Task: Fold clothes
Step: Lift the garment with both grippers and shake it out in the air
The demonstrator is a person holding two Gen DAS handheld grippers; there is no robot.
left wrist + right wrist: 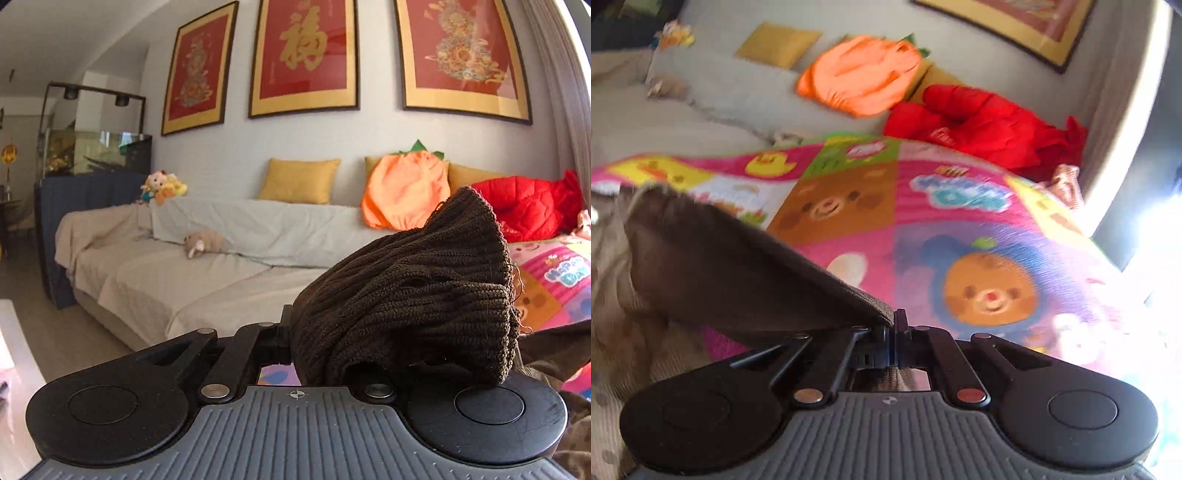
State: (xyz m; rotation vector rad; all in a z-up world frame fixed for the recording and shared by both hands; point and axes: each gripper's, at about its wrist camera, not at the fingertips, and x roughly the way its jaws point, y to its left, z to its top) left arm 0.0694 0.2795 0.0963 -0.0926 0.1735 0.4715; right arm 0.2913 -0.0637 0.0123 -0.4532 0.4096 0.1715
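1. The left gripper (291,336) is clamped on a bunched fold of the dark brown knitted garment (410,295), which heaps over its right finger and hides the tips.
2. The right gripper (895,325) has its jaws together on a flat edge of the same brown garment (731,273), which stretches away to the left of that view.
3. Under the garment lies a colourful cartoon play mat (923,229), spread over the sofa (155,273).
4. Beyond the mat sit an orange pumpkin-shaped cushion (402,192) and a crumpled red padded jacket (532,206), both near the far edge.
5. Further along the sofa are a yellow cushion (299,181), a small plush animal (203,243) and a pile of soft toys (162,186).
6. Three red framed pictures (304,55) hang on the wall above.
7. The raised brown bundle blocks the left camera's sight of most of the mat.
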